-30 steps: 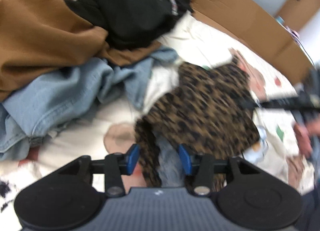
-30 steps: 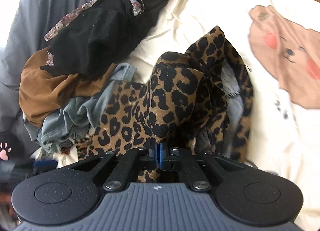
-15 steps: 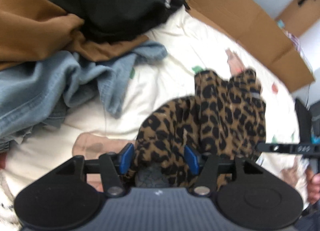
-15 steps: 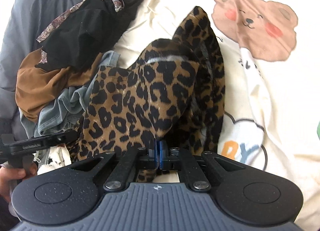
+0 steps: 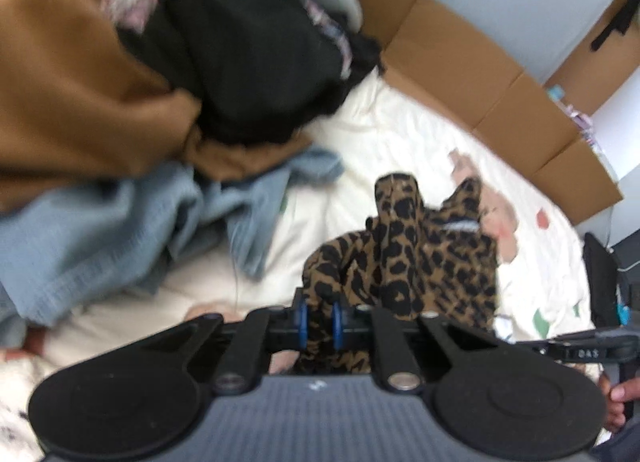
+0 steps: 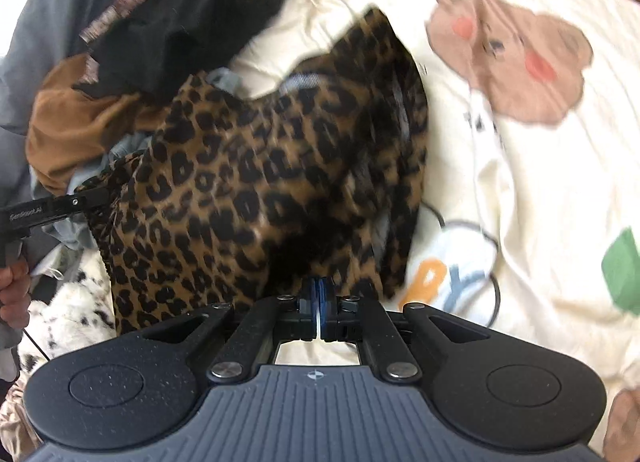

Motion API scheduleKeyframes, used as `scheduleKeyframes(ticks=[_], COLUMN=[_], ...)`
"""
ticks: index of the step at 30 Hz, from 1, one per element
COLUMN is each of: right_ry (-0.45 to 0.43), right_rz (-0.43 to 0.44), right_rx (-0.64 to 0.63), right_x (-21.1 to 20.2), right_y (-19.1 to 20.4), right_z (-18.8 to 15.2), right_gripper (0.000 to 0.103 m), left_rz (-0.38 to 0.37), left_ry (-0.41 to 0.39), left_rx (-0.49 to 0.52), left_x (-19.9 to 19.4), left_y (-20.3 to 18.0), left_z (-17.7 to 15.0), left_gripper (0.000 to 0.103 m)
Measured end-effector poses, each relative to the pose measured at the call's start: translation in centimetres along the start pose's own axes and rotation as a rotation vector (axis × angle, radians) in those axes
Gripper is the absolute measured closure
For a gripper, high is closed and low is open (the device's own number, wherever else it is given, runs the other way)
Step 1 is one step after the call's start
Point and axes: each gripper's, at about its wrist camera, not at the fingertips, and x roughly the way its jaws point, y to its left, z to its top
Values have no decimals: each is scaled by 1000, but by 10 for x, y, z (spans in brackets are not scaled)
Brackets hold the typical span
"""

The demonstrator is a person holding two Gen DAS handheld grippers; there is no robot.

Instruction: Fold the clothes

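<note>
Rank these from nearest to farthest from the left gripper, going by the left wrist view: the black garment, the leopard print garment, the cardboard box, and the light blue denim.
1. leopard print garment, pinched in the left gripper.
2. light blue denim, to the left on the bed.
3. black garment, atop the pile behind the denim.
4. cardboard box, along the bed's far edge.

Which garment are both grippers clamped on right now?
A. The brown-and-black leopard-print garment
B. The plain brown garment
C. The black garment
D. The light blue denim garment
A: in each wrist view the blue-padded fingers are pinched on the brown-and-black leopard-print garment, left gripper and right gripper alike, while the light blue denim garment lies untouched in the pile.
</note>
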Motion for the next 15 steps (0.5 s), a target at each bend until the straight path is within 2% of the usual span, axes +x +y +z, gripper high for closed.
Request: scheduleKeyframes(ticks=[2,6,9,11,15], right_ry=[-31,-93,-149,-175,-193], right_rz=[11,33,61,89,120], right_rx=[-17,-50,-106,-172,-328], right_x=[-8,-24,-39,-50,-66], right_y=[5,15,28,43,76], right_z=[12,35,52,64,83], right_gripper=[98,77,69,65,65], left_rz=[-22,-73,-105,-121,-145], left_ry=[-28,-49,-51,-53,-53], left_rx=[24,75,121,155,221], left_x=[-14,-29,-33,-34,-35], left_y=[-10,-31,-47,-58,-80], left_z=[8,24,32,35,39], left_gripper=[91,91,91,91,91])
